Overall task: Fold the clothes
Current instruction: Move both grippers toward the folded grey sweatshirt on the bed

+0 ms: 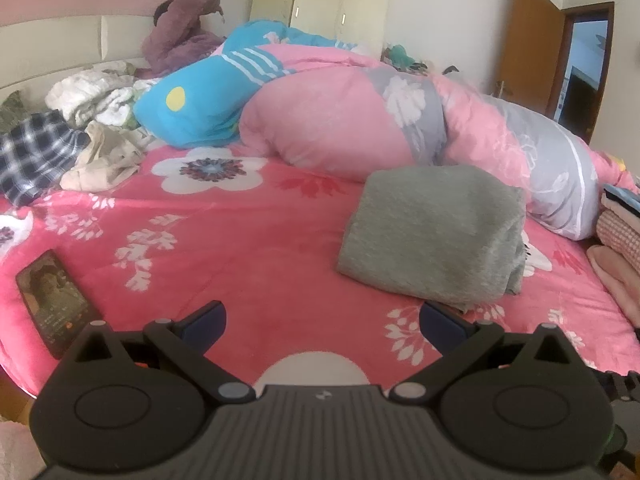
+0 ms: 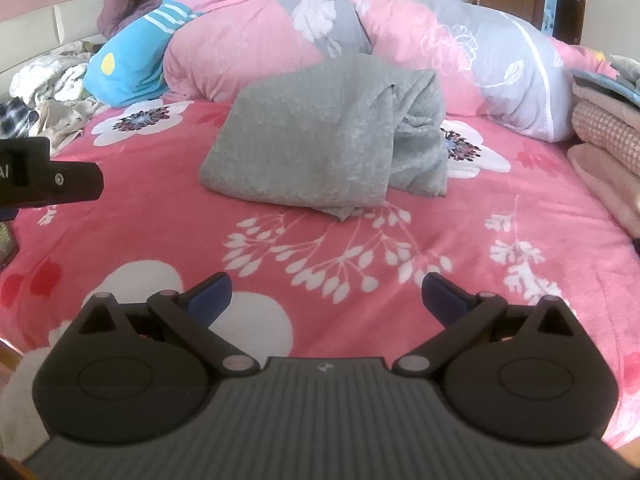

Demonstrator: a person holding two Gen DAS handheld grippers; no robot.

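A grey garment (image 1: 434, 236) lies folded into a thick bundle on the pink flowered bedspread (image 1: 240, 248). My left gripper (image 1: 323, 320) stands open just short of its near corner, with only bedspread between the fingers. In the right wrist view the same grey garment (image 2: 320, 140) lies ahead, its loose folds bunched on the right side. My right gripper (image 2: 326, 294) is open above the bedspread (image 2: 360, 280), well short of the garment. A black part of the left gripper (image 2: 52, 184) shows at the left edge of that view.
A rolled pink and grey quilt (image 1: 380, 120) and a blue pillow (image 1: 192, 108) lie behind the garment. Loose clothes (image 1: 80, 132) are heaped at the far left. A phone (image 1: 56, 304) rests on the bed at near left. Folded clothes (image 2: 608, 140) are stacked at the right.
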